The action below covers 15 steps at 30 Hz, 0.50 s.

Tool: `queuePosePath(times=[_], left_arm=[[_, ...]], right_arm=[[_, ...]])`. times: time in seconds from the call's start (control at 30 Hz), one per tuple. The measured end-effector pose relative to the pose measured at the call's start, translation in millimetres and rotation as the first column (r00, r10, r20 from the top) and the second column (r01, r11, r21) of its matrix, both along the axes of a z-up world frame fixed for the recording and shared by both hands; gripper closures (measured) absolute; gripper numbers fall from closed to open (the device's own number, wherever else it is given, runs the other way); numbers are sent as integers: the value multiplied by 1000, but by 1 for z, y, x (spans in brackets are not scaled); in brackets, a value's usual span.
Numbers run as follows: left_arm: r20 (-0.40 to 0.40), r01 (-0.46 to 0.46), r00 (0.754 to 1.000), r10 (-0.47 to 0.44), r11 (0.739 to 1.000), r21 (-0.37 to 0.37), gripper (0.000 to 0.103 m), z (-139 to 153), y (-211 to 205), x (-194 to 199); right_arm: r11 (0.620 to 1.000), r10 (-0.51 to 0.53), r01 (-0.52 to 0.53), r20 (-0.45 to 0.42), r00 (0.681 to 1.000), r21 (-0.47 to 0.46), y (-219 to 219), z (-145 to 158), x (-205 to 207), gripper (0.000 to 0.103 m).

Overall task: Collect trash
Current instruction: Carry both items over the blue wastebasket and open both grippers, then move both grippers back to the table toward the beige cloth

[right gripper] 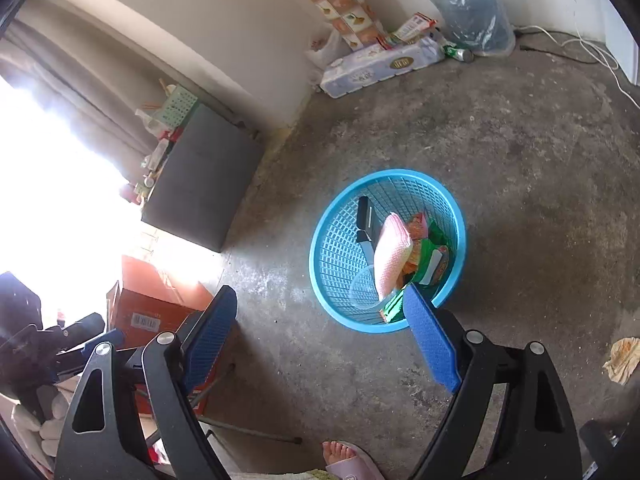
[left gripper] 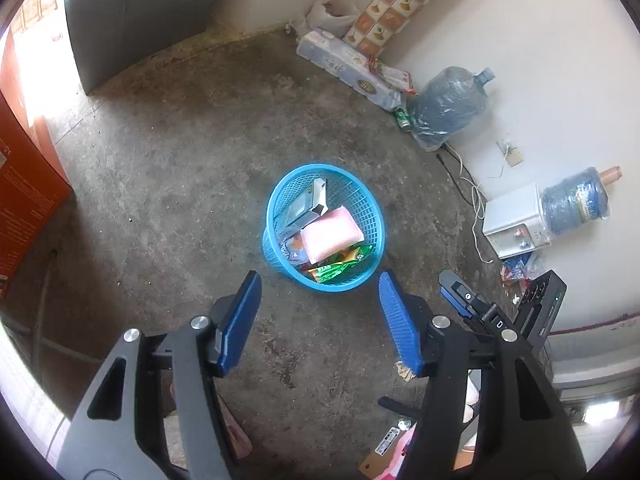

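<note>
From the left wrist, the risk I saw was overlooking the crumpled scrap [left gripper: 405, 372] on the floor, half hidden just under the right-hand finger. The left gripper [left gripper: 320, 320] had its fingers spread wide and empty, the blue basket [left gripper: 280, 200] just ahead between their tips.

From the right wrist, the right gripper [right gripper: 320, 336] also gaped, gripping nothing; its right-hand finger overlapped the basket rim, and a wrapper [right gripper: 622, 358] lay well off to the right.

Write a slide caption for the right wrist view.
Open right gripper above concrete floor, beside blue plastic mesh basket holding pink sponge and green wrappers.
</note>
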<state>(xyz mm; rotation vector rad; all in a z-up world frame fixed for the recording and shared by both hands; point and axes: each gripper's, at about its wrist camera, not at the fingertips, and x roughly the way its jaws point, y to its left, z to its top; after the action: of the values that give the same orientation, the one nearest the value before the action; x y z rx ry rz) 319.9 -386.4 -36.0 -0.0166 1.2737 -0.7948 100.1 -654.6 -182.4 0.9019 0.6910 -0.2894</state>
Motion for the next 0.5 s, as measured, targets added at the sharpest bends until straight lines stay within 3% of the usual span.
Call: queuePosePath(times=[0.17, 0.3, 0.4, 0.5], left_arm=[[116, 1, 993, 10, 995, -95, 37, 61, 82, -52], [192, -96, 973, 129, 980, -174, 34, 84, 174, -83], [226, -216, 938, 264, 952, -216, 34, 88, 249, -98], [246, -354, 875, 417, 898, -261, 34, 89, 326, -112]], right_arm=[[985, 139, -128, 87, 986, -117, 49, 64, -22, 20], [943, 283, -254, 117, 952, -214, 96, 112, -19, 20], [895, 407, -367, 131, 904, -254, 143, 141, -5, 20], [811, 550, -492, 127, 826, -316, 204, 164, 15, 20]])
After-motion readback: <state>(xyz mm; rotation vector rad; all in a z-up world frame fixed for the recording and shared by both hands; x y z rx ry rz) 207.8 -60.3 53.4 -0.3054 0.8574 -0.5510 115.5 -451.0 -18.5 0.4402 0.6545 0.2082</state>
